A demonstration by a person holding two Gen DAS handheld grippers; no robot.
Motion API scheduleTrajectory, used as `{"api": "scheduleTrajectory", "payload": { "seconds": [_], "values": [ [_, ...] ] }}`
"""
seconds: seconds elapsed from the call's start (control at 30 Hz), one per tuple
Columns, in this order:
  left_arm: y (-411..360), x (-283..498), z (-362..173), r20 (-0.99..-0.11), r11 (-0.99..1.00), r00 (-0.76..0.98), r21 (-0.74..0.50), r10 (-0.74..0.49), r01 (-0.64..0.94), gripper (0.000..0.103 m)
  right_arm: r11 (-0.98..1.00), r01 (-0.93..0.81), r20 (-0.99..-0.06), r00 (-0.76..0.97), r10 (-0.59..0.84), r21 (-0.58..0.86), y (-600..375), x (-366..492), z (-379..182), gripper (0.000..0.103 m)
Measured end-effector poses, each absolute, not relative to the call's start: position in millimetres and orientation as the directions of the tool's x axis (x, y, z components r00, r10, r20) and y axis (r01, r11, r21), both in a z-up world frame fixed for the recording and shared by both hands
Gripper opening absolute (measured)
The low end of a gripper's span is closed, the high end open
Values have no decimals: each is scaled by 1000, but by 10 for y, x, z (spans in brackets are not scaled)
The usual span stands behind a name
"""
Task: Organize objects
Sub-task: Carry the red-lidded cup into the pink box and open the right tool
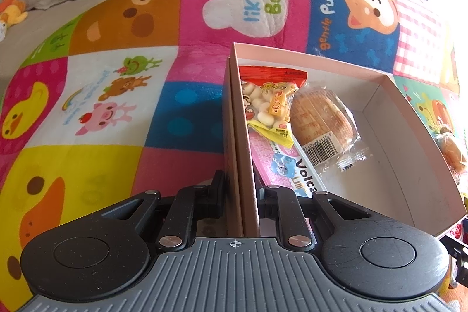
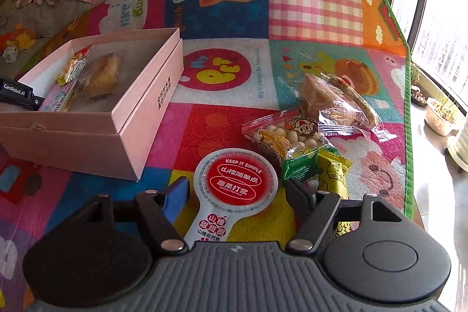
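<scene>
The next thing to be put away looks like the round hawthorn snack packet (image 2: 237,183), a flat white packet with a red circle on top and a thin handle part like a lollipop. It is lying on the colourful play mat (image 2: 313,8), right in front of the right gripper (image 2: 237,192). The round part sits between the two fingers, and a gap can be seen on each side, so the packet is not pinched yet and the jaws are partly open around it. The packet is probably very light and thin, a bit bendy, and its shiny wrapper may be slippery. It is best taken across the round part, where it is widest, with a gentle squeeze so it is not crushed. Just behind it lie a bag of little round biscuits (image 2: 285,133), a green candy (image 2: 301,165), a yellow packet (image 2: 333,174) and a wrapped cake (image 2: 330,98), all close together, so they could get bumped. The pink box (image 2: 152,107) is off to the left, well apart from the packet. In the left wrist view, the left gripper (image 1: 238,195) is closed tight on the box wall (image 1: 242,136), so the box is held steady. A biscuit bag (image 1: 269,98), a wrapped bun (image 1: 318,119) and a pink packet (image 1: 280,165) are already inside.
</scene>
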State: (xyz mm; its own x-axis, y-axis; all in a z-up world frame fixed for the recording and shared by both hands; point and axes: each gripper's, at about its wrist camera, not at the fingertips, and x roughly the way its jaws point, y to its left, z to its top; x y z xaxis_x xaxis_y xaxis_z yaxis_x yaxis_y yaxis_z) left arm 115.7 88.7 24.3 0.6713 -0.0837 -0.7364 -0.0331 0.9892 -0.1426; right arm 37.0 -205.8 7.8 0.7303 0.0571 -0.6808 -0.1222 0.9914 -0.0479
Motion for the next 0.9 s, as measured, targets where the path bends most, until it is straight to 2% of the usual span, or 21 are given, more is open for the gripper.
{"api": "scheduleTrajectory", "payload": {
  "seconds": [0.23, 0.43, 0.6, 0.77, 0.8, 0.9],
  "values": [
    [894, 1218, 275, -761, 991, 642, -136, -91, -20, 18, 980, -193, -699, 707, 105, -49, -1967, 69, 365, 61],
    [912, 1233, 280, -769, 991, 631, -136, -105, -1, 18, 947, -320, -618, 746, 248, -7, -1777, -95, 1046, 61],
    [950, 1221, 270, -763, 988, 634, -152, -125, 12, 18, 903, -413, -591, 701, 399, 119, -1486, 267, 1356, 61],
    [960, 1209, 262, -757, 987, 639, -158, -132, 17, 18, 903, -412, -582, 706, 402, 124, -1084, 763, 1314, 61],
    [961, 1207, 262, -757, 987, 640, -157, -133, 19, 18, 901, -404, -572, 707, 416, 157, -1043, 855, 1289, 61],
    [966, 1201, 259, -755, 987, 641, -158, -136, 24, 18, 872, -399, -565, 665, 488, 283, -1025, 1066, 1217, 74]
  ]
}}
